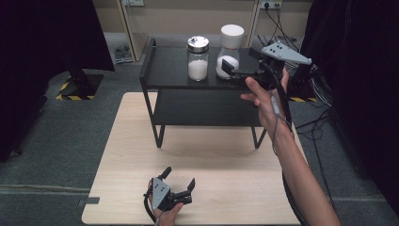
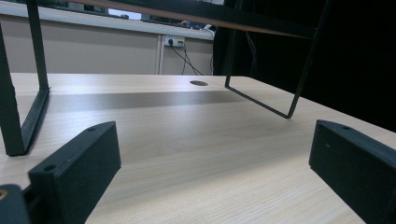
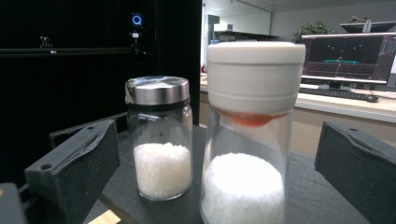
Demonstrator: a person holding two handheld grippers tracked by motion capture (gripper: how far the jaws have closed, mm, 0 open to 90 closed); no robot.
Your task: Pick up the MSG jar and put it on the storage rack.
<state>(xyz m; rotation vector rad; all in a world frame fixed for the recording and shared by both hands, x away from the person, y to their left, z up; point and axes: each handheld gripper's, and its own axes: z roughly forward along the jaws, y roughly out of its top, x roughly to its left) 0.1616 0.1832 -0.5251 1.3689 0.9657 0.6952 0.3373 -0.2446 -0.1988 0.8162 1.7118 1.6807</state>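
Right gripper, jaws apart, flanked the white-capped jar for grasping; left gripper rested open on the table.

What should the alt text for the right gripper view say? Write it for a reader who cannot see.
A clear glass jar with a white lid, part full of white powder, stands between the open black jaws of the right gripper. Beside it on the black shelf stands a glass jar with a metal lid, holding white grains.

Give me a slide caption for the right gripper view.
Open right claw faces white-capped jar beside steel-lidded jar on black shelf.
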